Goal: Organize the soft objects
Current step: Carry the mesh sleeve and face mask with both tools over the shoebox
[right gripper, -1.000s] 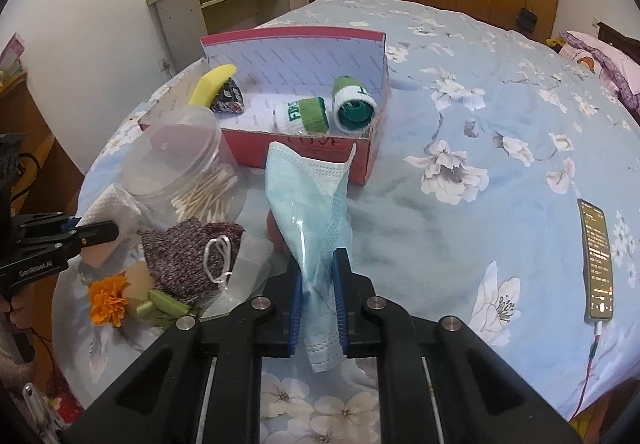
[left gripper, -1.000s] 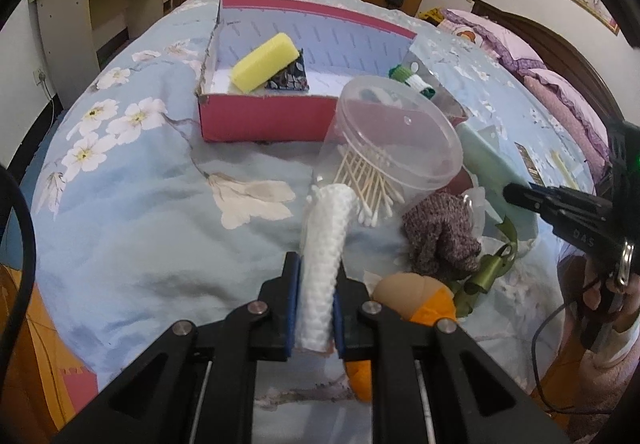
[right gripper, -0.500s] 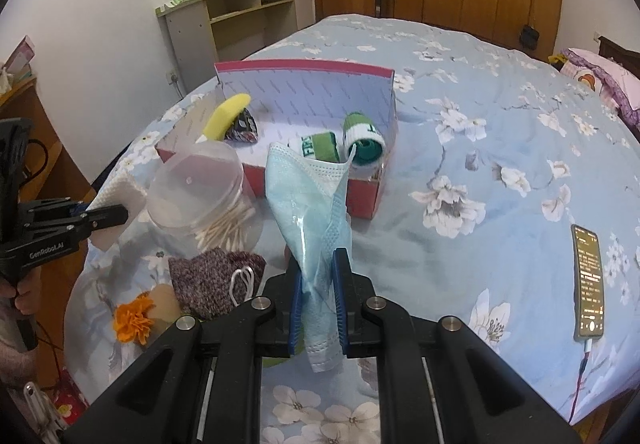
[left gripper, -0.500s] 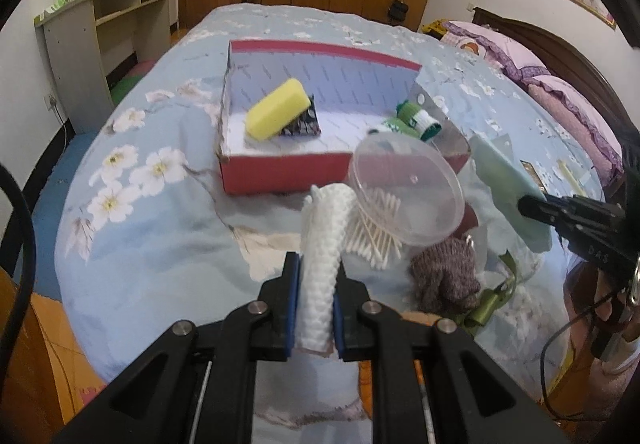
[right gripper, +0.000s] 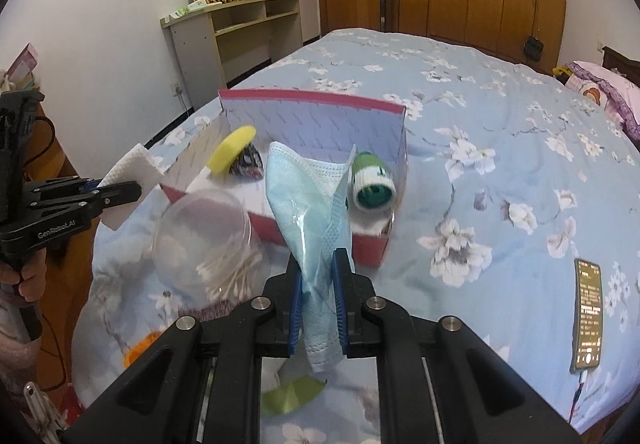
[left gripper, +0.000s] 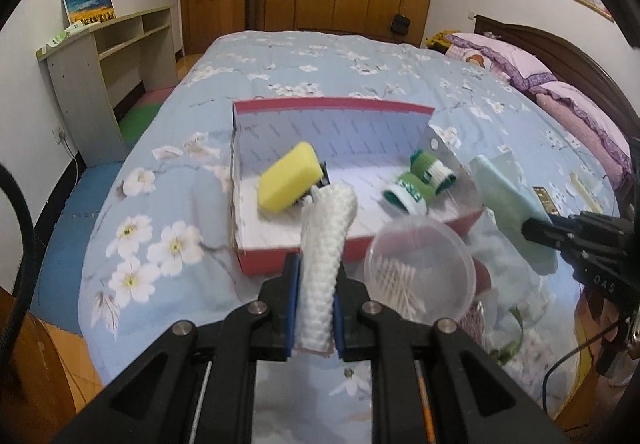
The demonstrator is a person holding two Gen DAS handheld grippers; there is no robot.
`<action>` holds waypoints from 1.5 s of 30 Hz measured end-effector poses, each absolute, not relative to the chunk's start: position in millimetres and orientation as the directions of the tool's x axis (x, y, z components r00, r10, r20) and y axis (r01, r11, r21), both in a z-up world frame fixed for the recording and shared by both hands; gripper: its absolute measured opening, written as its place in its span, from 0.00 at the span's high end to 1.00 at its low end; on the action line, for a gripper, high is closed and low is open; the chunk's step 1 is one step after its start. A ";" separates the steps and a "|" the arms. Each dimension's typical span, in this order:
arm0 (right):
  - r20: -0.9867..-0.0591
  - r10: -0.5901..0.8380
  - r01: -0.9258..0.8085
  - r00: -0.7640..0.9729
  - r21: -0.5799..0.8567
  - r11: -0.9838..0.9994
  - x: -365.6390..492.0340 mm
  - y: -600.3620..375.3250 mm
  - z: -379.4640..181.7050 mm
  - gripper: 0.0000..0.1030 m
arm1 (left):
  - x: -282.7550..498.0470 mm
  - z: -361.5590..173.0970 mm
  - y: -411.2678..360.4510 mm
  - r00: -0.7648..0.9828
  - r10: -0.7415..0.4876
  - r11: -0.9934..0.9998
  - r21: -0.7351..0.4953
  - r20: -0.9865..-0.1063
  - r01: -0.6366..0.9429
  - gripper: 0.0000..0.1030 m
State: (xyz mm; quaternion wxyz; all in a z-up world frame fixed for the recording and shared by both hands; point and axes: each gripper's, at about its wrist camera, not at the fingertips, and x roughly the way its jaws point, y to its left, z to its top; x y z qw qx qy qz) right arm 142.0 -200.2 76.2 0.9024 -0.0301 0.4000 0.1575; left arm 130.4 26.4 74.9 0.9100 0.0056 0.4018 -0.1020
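My left gripper [left gripper: 314, 270] is shut on a white foam net sleeve [left gripper: 326, 240] and holds it above the near wall of the red box [left gripper: 360, 250]. My right gripper [right gripper: 317, 276] is shut on a light blue face mask [right gripper: 308, 204], raised in front of the same box [right gripper: 370, 244]. Inside the box lie a yellow sponge [left gripper: 290, 182] on a dark cloth and two green-and-white rolled socks [left gripper: 434, 172]. The mask also shows at the right of the left wrist view [left gripper: 508, 204], and the foam sleeve at the left of the right wrist view [right gripper: 132, 168].
A clear tub of cotton swabs [left gripper: 420, 276] stands in front of the box. A maroon knit piece [right gripper: 216, 312], an orange flower [right gripper: 138, 348] and green ribbon [right gripper: 292, 394] lie near the bed edge. A phone [right gripper: 588, 318] lies on the quilt at right. A shelf [left gripper: 108, 56] stands far left.
Both grippers have risen and moved forward toward the red box, each still holding its item. The foam sleeve now hangs over the box's front wall.
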 end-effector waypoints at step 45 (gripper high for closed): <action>-0.754 0.214 -0.296 0.621 0.028 0.955 276.2 -175.5 46.2 0.85 | 259.3 37.8 12.3 0.644 -0.061 0.995 0.004 -0.763 0.098 0.86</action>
